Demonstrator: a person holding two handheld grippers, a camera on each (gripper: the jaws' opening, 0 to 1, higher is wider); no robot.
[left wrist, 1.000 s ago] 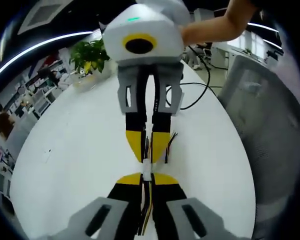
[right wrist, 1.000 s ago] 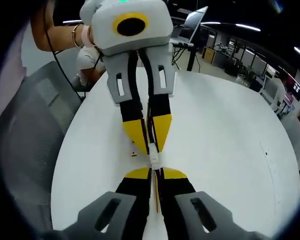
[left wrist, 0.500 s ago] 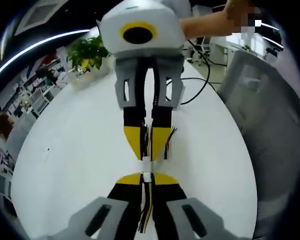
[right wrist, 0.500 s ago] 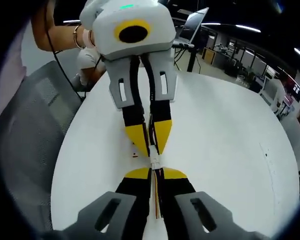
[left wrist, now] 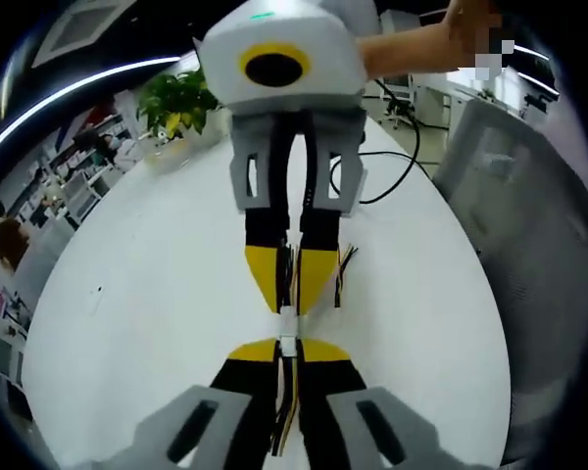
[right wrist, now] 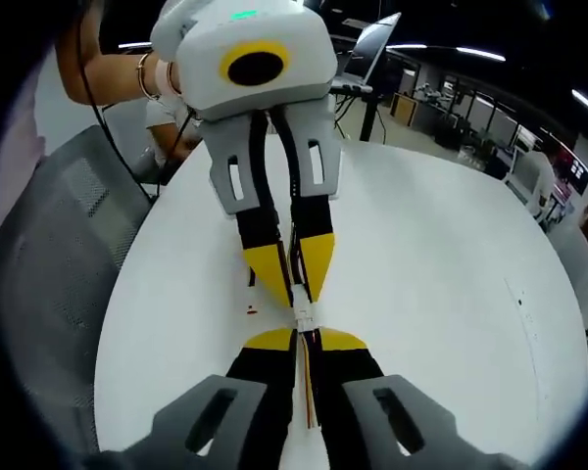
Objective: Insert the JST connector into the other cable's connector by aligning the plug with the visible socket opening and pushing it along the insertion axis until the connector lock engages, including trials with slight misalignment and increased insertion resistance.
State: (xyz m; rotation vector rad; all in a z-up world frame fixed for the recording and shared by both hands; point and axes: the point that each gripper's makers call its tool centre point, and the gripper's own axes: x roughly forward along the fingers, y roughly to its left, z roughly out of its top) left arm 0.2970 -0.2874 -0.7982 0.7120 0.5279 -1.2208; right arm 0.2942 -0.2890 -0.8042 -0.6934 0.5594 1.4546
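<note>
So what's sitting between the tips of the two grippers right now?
In the left gripper view, the white connector pair bridges the left gripper and the right gripper, both closed on their cables. The right gripper view shows the same white joint.

both grippers: the left gripper and right gripper have grey slotted arms, black fingers with yellow tips and white housings; a bracelet, perhaps gold, circles one wrist.

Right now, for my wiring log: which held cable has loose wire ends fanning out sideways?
The right gripper's cable: its ends splay beside the yellow fingertips; the left gripper's cable runs straight back between its jaws.
</note>
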